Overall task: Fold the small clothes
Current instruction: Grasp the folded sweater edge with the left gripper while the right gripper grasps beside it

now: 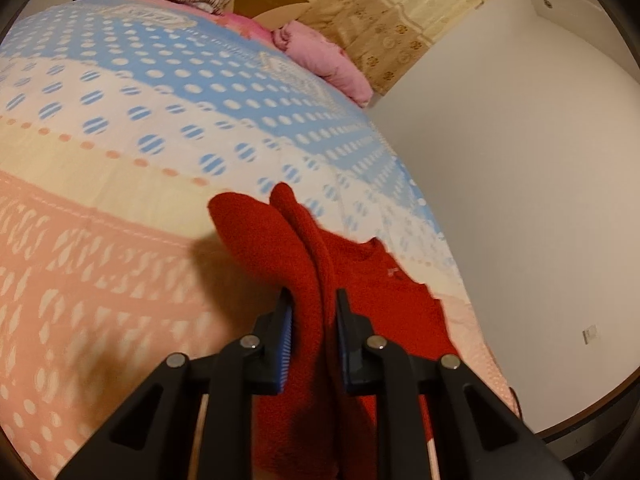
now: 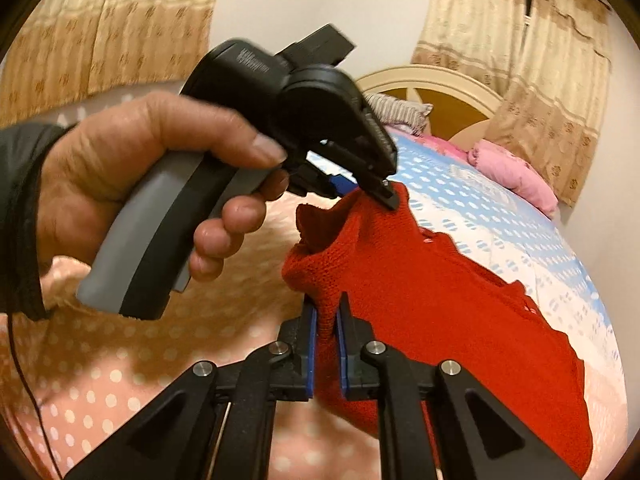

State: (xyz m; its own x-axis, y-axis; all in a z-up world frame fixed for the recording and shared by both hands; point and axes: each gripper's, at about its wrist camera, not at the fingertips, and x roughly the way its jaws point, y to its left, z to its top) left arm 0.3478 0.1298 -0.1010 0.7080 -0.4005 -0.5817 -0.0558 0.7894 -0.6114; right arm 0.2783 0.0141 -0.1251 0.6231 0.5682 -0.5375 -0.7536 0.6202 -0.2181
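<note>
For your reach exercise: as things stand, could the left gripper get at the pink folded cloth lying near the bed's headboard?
Probably not right now. The left gripper is shut on the red knitted garment, so its jaws are occupied, and the pink folded cloth lies far up the dotted bedspread. Nothing stands between them, though.

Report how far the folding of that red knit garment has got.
Done: both grippers have a hold; the left gripper and the right gripper are each shut on an edge of the red knit garment. In hand: that edge is raised off the dotted bedspread, while the rest lies spread on it. Left: no fold is laid yet; the raised edge must still be carried over and set down.
</note>
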